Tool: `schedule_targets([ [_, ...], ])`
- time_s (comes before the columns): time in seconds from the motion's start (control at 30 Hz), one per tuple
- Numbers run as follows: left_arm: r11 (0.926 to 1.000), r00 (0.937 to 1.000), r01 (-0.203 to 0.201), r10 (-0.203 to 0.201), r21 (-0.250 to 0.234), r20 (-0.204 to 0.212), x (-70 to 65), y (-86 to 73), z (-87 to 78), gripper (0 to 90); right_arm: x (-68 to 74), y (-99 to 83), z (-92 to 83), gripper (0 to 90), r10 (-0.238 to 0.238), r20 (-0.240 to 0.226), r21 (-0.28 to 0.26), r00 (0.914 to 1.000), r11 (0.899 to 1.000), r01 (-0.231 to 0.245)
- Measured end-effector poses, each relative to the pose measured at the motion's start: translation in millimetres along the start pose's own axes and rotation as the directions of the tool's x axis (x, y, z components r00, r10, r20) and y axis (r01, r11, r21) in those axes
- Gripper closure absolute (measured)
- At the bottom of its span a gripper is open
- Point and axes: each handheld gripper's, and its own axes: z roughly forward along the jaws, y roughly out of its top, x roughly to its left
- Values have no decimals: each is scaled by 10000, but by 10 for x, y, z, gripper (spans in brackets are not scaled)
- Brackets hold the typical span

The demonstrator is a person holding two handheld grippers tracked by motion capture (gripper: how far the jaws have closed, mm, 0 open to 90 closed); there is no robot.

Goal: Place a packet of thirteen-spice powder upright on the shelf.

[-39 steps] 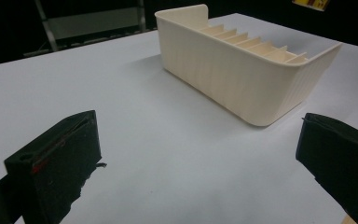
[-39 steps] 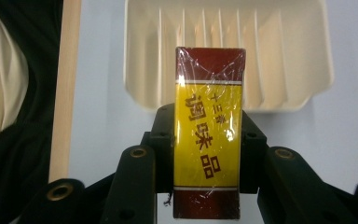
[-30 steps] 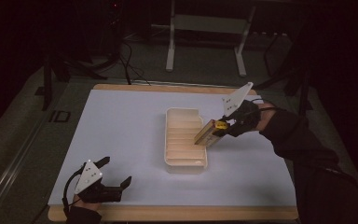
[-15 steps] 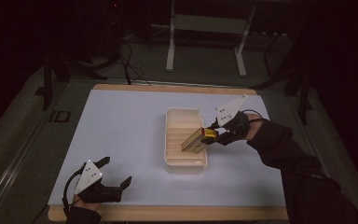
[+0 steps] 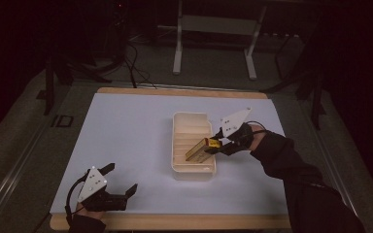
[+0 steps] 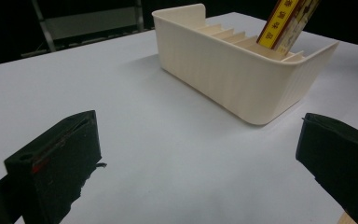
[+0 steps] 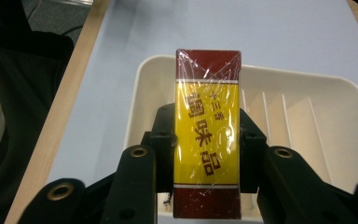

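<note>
1. Dark room around a white-topped counter point(image 5: 126, 126) with a wooden edge; metal frame legs point(image 5: 177, 43) stand on the floor beyond it.
2. Cream tray point(image 5: 193, 170) with ribbed slots sits right of centre on the counter, long side running away from the person. Also seen from the left tool view point(image 6: 242, 84) and from above in the right tool view point(image 7: 326, 107).
3. Right tool point(image 5: 217, 144) is clenched on a box point(image 5: 201, 149): yellow middle with dark red characters, dark red ends, clear wrap.
4. Right tool view: jaws press both long sides of the box point(image 7: 208, 135) at about mid-length, far end pointing over the tray's near end wall.
5. High view: box is tilted, its lower end inside the tray near the front slots, its upper end at the tool over the tray's right rim.
6. Left tool view: box point(image 6: 286, 21) leans above the slot dividers; whether it touches them can't be told.
7. Left tool point(image 5: 124, 178) lies low at the near left corner of the counter, jaws spread wide, nothing between them, well apart from the tray.
8. Right sleeve point(image 5: 291, 165) comes in from the lower right.
</note>
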Motion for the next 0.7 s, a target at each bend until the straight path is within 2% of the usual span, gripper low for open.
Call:
schedule_targets([
  [0.2,10000,10000,-12,12,29,39,-3,-1,4,0,8,-63,81,677,-95,-125,250,9999,9996,98],
  [0.7,10000,10000,-23,22,90,94,-2,-2,8,0,-40,-127,317,675,598,-271,606,9978,9965,-580],
])
